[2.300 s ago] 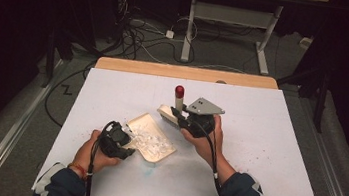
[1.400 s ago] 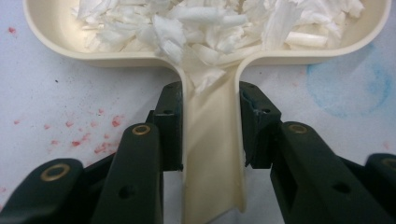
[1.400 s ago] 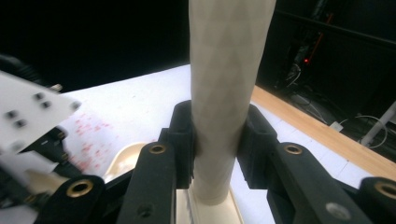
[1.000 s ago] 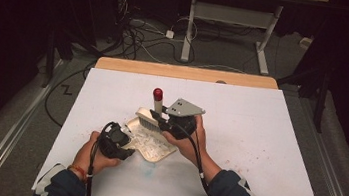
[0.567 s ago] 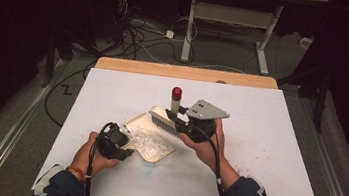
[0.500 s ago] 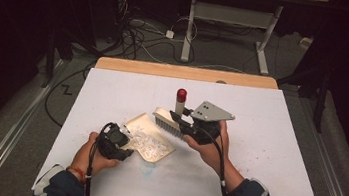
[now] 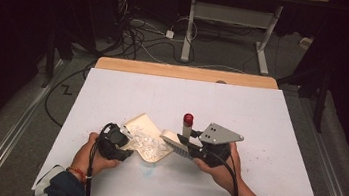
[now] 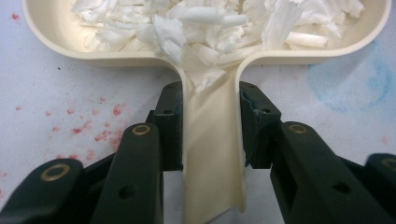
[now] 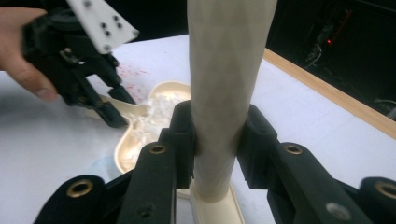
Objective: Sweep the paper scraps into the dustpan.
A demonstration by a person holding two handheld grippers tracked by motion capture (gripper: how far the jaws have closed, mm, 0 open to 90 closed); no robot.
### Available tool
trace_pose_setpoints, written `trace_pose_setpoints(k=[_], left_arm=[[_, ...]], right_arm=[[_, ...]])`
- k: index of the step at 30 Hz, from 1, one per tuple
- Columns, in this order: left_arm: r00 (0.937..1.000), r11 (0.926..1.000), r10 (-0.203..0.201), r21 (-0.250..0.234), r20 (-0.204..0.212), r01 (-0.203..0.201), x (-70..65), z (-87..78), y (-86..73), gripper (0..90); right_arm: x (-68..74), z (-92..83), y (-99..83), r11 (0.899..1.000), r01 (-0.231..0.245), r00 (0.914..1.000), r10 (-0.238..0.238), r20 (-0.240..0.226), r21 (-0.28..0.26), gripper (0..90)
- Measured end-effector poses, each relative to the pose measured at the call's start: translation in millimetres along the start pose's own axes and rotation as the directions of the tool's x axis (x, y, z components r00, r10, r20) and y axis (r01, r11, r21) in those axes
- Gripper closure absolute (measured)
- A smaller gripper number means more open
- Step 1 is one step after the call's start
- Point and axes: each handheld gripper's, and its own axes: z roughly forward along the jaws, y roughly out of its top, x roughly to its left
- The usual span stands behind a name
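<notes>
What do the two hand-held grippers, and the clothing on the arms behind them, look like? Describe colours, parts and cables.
Both the left gripper and the right gripper are black, with brass-coloured rivets on the jaw arms and a black cable trailing back. The right one carries a grey three-cornered plate. Sleeves are dark blue with white; a red-and-yellow bracelet sits on the left wrist.

Dark room behind a white-topped table (image 7: 271,115).
Beyond the table's wooden far edge (image 7: 185,72), black cables (image 7: 140,33) sprawl on grey floor (image 7: 23,125) beside a white-legged frame (image 7: 227,19).

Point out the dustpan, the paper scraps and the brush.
dustpan (image 8: 212,149), left gripper view, on its handle between the jaws.
paper scraps (image 8: 205,23), left gripper view, middle of the pile.
brush (image 9: 224,84), right gripper view, on its upright handle.
</notes>
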Motion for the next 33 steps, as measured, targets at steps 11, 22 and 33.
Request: trace_pose_setpoints(k=[11, 22, 33], left_arm=[[1.0000, 1.0000, -0.006, 0.007, 0.007, 0.006, 3.3, -2.9, -5.1, 63.3], [0.9998, 0.9993, -0.012, 0.036, 0.018, 0.011, 5.7, -9.6, -10.2, 63.4], [0.9998, 0.9990, -0.007, 0.044, 0.016, 0.006, 6.5, -9.7, -9.2, 63.3]], right_arm=[[-1.4, -0.7, 16.2, 0.998, 0.000, 1.0000, 0.000, -0.004, -0.057, 70.8], [-28.0, 41.9, 14.0, 1.000, 0.000, 0.9893, 0.003, 0.146, -0.020, 70.9], [4.0, 49.8, 17.8, 1.000, 0.009, 0.9999, -0.009, -0.012, 0.013, 70.5]])
